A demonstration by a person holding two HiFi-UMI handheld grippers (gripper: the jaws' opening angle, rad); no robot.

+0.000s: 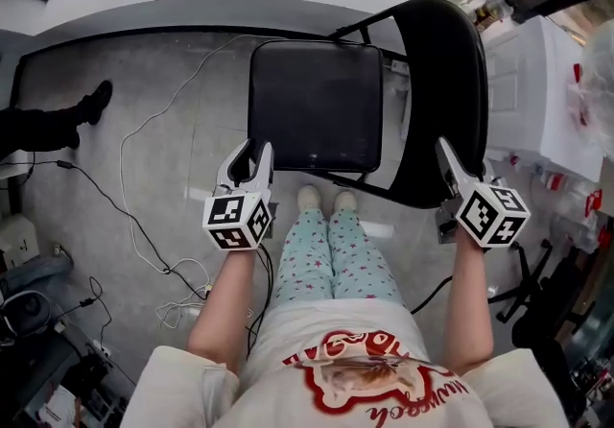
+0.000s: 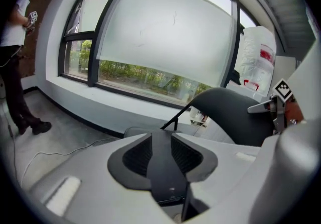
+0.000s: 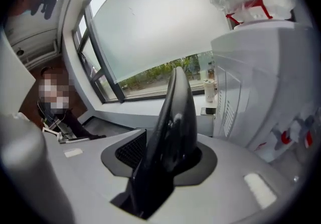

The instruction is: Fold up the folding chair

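The black folding chair stands open on the grey floor, its seat [image 1: 317, 105] in the middle of the head view and its curved backrest [image 1: 446, 90] to the right. My left gripper [image 1: 257, 150] is at the seat's near left corner. In the left gripper view the seat's edge [image 2: 163, 168] lies between the ribbed pads [image 2: 138, 155], with the left gripper [image 2: 161, 150] shut on it. My right gripper [image 1: 447, 153] is at the backrest's near edge. In the right gripper view the right gripper [image 3: 168, 155] grips the backrest's rim [image 3: 173, 122], which rises straight out of the jaws.
White and black cables [image 1: 144, 225] trail over the floor at the left. Another person's dark shoe [image 1: 94, 102] is at the far left. A white cabinet [image 1: 537, 100] stands close to the right of the chair. My own legs [image 1: 331, 244] are just before the seat.
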